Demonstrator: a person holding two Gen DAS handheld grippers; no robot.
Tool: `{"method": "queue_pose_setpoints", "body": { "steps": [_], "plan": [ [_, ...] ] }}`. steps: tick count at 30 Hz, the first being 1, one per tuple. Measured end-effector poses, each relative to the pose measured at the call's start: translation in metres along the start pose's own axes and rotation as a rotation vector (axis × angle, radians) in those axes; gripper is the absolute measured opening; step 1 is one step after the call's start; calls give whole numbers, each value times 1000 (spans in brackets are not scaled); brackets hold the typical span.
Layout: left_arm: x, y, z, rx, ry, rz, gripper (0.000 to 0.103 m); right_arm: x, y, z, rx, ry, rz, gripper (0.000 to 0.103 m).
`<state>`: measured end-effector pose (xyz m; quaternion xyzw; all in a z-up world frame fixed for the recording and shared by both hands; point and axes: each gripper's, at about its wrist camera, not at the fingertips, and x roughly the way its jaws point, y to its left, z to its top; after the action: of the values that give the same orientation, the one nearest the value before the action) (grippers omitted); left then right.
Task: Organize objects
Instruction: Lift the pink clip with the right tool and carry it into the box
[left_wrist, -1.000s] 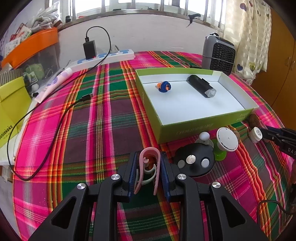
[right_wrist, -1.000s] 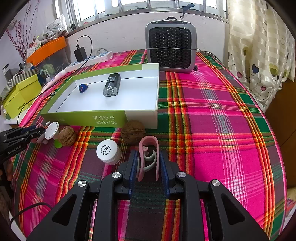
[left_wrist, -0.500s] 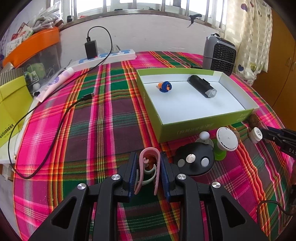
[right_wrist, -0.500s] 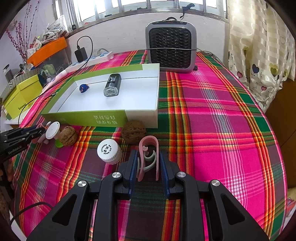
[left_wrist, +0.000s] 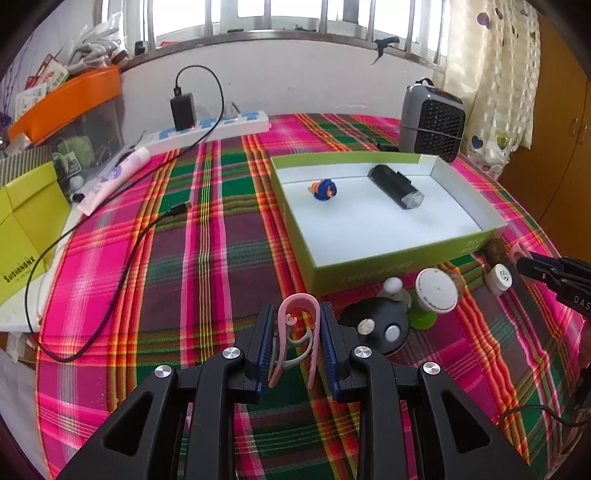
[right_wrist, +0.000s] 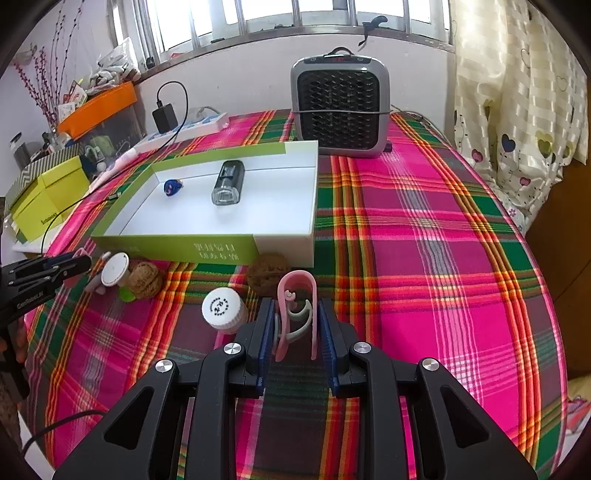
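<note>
Left gripper (left_wrist: 297, 325) at lower centre of its view, jaws clenched with nothing between the pads except its own pink clip. Right gripper (right_wrist: 294, 317) same: closed, empty, lower centre. Green box (right_wrist: 221, 252) sits centre-left on the plaid tablecloth (right_wrist: 424, 258), holding a black flashlight (right_wrist: 229, 182) and a small blue toy (right_wrist: 172, 187). In front of the box, outside it: white bottle (right_wrist: 223, 306), two walnuts (right_wrist: 144, 280), white round disc (right_wrist: 115, 268), black round base (left_wrist: 376, 325). Heater (right_wrist: 340, 107) behind the box.
</note>
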<state>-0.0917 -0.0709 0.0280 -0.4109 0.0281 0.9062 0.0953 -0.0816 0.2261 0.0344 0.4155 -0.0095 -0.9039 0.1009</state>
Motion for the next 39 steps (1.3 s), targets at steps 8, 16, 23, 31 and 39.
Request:
{"method": "queue_pose_setpoints", "body": {
  "steps": [8,16,23,31,39],
  "plan": [
    [-8,-4,12,3,-12,-7,22,-7,5,12,-14,-21,23,25],
    [-10,-13,35,8,-25,-31,22,-9,14,36,-26,-40,64,25],
    [-2,-27,59,12,-31,-64,22,3,18,54,-31,-25,82,25],
    [15,-45,86,28,-39,-70,22,21,18,75,-34,-6,85,25],
    [37,-56,108,17,-17,-103,22,41,19,92,-41,10,90,25]
  ]
}}
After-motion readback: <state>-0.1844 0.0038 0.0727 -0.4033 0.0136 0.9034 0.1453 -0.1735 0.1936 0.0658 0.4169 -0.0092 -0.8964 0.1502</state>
